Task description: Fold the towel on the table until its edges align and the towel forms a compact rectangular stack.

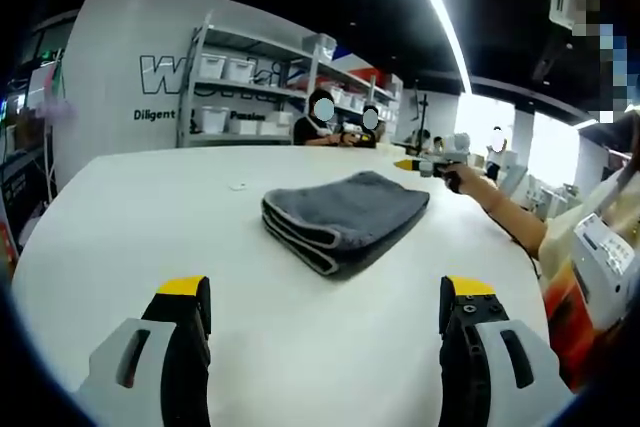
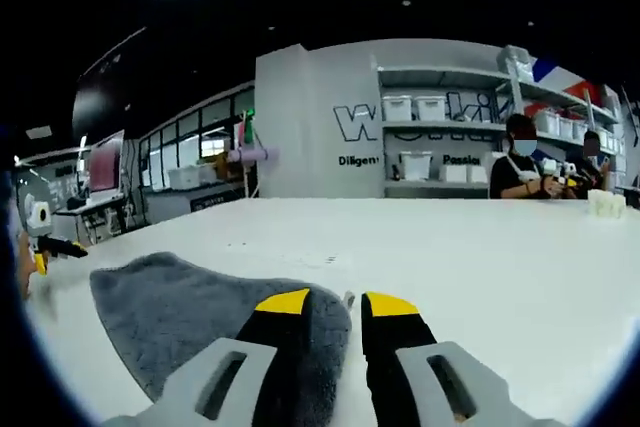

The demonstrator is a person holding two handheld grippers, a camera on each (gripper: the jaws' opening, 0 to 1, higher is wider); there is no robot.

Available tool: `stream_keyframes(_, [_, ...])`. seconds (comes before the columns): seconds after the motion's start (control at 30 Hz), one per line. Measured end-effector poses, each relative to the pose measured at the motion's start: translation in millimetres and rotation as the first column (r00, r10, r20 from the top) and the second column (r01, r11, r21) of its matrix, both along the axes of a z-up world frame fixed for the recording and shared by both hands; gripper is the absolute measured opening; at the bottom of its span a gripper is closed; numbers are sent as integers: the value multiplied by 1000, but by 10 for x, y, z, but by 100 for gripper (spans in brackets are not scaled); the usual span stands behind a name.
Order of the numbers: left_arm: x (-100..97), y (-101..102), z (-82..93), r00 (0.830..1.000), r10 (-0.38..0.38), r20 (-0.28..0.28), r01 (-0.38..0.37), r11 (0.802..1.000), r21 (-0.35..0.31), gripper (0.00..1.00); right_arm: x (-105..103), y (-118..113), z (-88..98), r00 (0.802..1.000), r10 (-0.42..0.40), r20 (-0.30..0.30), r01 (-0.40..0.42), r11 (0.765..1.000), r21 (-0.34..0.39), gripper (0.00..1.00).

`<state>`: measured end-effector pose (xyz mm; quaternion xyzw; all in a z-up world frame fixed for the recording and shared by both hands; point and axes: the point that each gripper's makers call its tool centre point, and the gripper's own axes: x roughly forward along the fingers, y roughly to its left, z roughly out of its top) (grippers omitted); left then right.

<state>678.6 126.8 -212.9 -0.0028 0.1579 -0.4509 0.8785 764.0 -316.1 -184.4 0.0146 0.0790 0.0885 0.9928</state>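
Shelving [image 1: 255,87] with white bins stands beyond the table [image 1: 120,237], behind the folded grey towel [image 1: 345,219]. Bare tabletop surrounds the towel. Left gripper [image 1: 325,302] hangs wide open before the towel, empty. Right gripper [image 2: 325,303], nearly closed, overlaps the towel's edge; grip unclear.

Grey lettered wall [image 2: 330,127], storage shelves [image 1: 250,92] (white bins), ceiling light strip [image 1: 435,7].

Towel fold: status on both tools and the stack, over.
Left tool open, off the cloth. Right tool nearly closed, holding nothing, at the towel's edge. Towel folded into a compact grey stack on the white table. Nothing in the way.
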Motion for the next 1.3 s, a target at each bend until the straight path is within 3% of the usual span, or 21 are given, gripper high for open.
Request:
stream_keyframes(0.1, [-2,5,-8,1000,1,-2,-1,1000,1,93,97,137,14,999,36,12,-36,999,-15,17])
stream_keyframes(0.5, [-27,1,-41,1000,0,-8,0,1000,9,93,247,368,-291,993,89,-77,-93,994,-50,17])
stream_keyframes(0.67, [-30,5,-38,1000,2,-7,-2,1000,9,93,281,353,-428,990,80,-120,-89,993,-74,17])
stream_keyframes(1.0, [-76,-49,11,999,-27,19,27,1000,7,93,289,334,-645,978,75,-192,-87,995,-53,17])
stream_keyframes(1.3, [-152,-136,23,995,-79,59,76,996,52,93,300,329,-683,977,76,-199,-87,995,-49,18])
